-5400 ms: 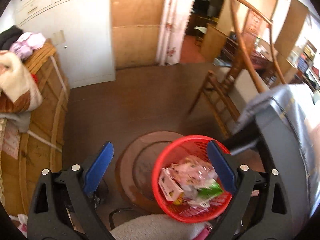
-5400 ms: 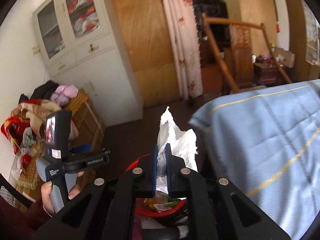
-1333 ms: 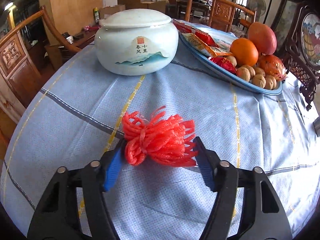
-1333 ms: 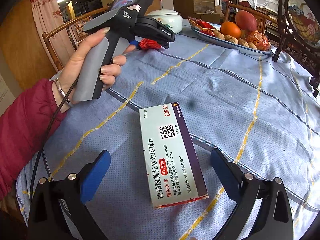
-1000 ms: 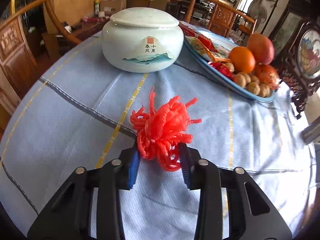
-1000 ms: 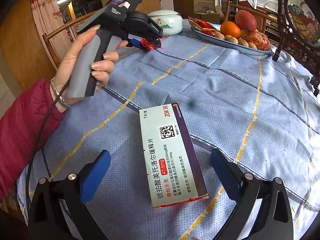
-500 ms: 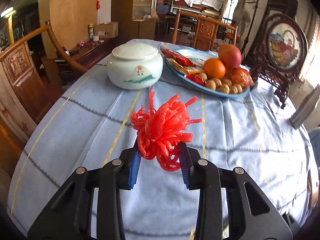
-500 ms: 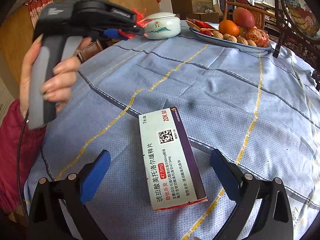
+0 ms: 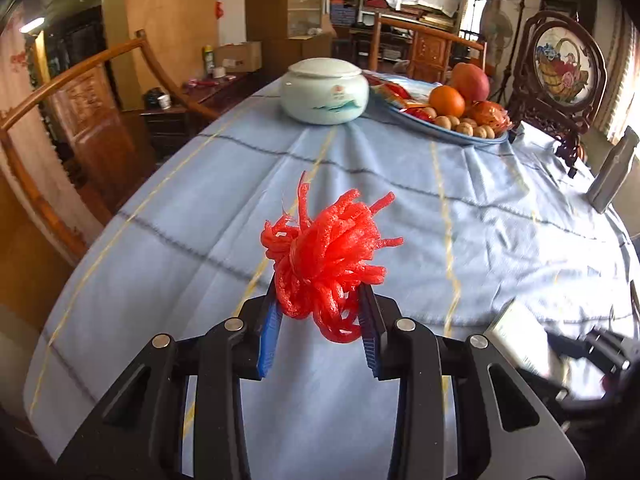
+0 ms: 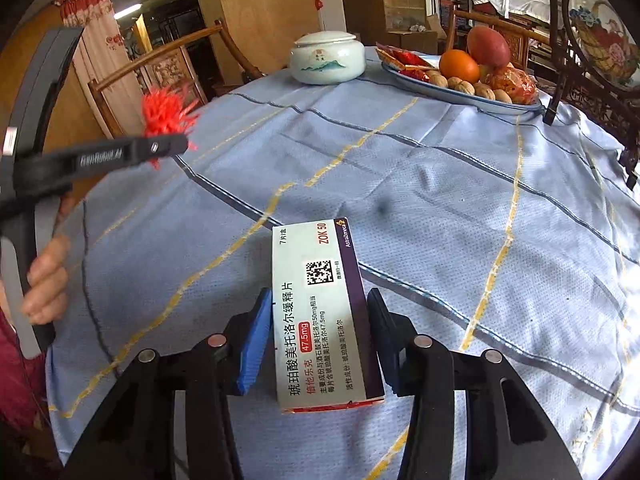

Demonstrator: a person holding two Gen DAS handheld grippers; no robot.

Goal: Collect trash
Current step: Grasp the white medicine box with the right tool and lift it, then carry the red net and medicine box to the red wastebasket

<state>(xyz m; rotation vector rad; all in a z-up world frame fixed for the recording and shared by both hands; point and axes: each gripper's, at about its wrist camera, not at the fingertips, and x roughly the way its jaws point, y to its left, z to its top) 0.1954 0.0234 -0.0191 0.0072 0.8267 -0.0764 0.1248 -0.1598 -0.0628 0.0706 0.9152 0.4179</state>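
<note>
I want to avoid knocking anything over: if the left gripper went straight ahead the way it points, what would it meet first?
Judging by the left wrist view, the left gripper, shut on the red foam net, points over bare blue tablecloth toward the white lidded jar. The jar looks first in line, though height and depth are unclear.

Wooden chairs [image 9: 72,120], plywood walls [image 9: 172,20], perhaps shelving

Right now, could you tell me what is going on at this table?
A person is clearing trash with a handheld gripper in each hand. The left gripper is shut on a red foam net and holds it above the blue tablecloth. The right gripper has its jaws against both sides of a medicine box lying on the cloth. The lidded ceramic jar and the fruit tray sit untouched at the far side.
</note>
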